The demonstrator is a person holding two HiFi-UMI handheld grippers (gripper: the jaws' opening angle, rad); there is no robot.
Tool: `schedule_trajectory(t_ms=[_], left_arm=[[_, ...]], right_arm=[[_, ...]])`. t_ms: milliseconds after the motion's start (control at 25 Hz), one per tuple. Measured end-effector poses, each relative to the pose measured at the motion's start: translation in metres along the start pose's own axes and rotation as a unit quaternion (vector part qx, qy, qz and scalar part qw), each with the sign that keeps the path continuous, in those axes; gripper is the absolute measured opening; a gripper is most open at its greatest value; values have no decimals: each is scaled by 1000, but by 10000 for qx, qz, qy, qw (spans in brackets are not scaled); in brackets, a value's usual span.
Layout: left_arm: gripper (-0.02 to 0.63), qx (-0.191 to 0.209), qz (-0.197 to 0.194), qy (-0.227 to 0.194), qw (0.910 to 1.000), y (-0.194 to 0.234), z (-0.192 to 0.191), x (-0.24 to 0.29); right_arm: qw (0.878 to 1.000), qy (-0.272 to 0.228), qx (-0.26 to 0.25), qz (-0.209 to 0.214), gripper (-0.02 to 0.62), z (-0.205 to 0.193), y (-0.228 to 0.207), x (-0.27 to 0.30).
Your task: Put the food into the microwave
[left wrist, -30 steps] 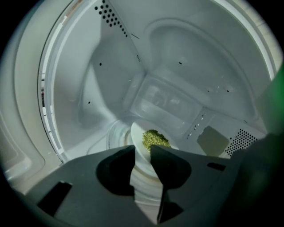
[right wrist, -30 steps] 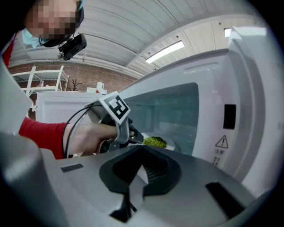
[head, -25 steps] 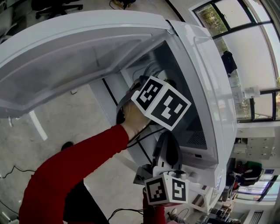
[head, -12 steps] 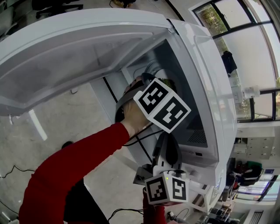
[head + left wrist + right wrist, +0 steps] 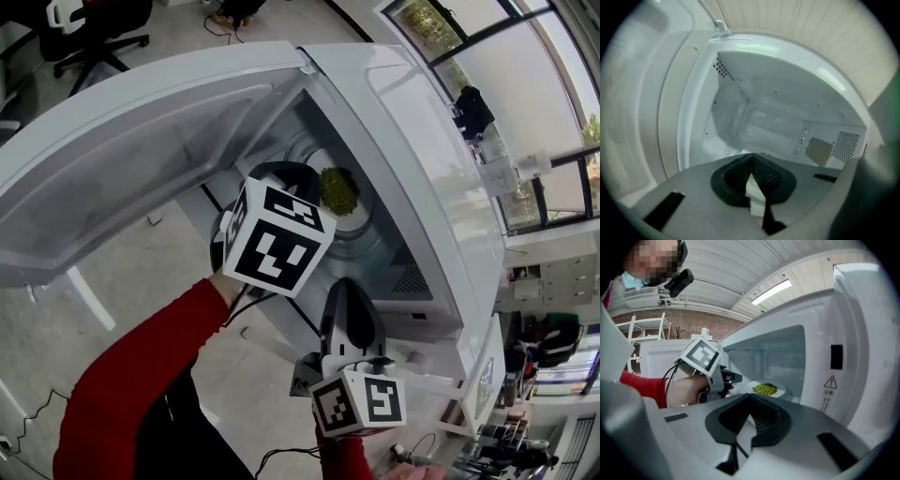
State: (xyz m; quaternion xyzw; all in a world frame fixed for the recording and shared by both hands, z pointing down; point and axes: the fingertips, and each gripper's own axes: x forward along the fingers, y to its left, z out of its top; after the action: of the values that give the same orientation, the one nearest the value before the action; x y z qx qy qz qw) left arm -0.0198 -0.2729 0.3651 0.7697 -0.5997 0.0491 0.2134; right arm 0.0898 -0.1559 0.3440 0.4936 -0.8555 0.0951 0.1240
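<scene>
The food point(image 5: 337, 190) is lying on a white plate point(image 5: 360, 221) inside the microwave point(image 5: 427, 159), whose door point(image 5: 141, 150) is standing wide open. The left gripper point(image 5: 751, 159) is hovering at the opening, its jaws having just been closing and now pressing together with nothing between them. The right gripper point(image 5: 750, 398) is hanging lower, in front of the microwave, its jaws likewise meeting on nothing.

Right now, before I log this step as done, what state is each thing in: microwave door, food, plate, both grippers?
microwave door: swung open.
food: inside the microwave, piled on the plate.
plate: set down inside, not held.
left gripper: shut, jaws have just closed, nothing between them.
right gripper: shut, empty.
</scene>
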Motion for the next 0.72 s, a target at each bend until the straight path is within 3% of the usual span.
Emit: schedule_trajectory(t_ms=[160,360,520,720], left_arm=[[9,-533,-688,-502,9949,-10,8,-25],[8,-1016,-1338,-980,9809,-14,14,-58],[8,-1283,-1658,-1076,9718,-18,10,-83],[8,-1436,-1849,-1041,9666,-26,-1,-115]], right_arm=[[9999,-85,62,81,14,6,6,-7],[9995,-150,168,209,14,10,15,-9],[9988,-136,351,315,14,9,20,-13],[9977,-100,543,381,12,6,21,-20]])
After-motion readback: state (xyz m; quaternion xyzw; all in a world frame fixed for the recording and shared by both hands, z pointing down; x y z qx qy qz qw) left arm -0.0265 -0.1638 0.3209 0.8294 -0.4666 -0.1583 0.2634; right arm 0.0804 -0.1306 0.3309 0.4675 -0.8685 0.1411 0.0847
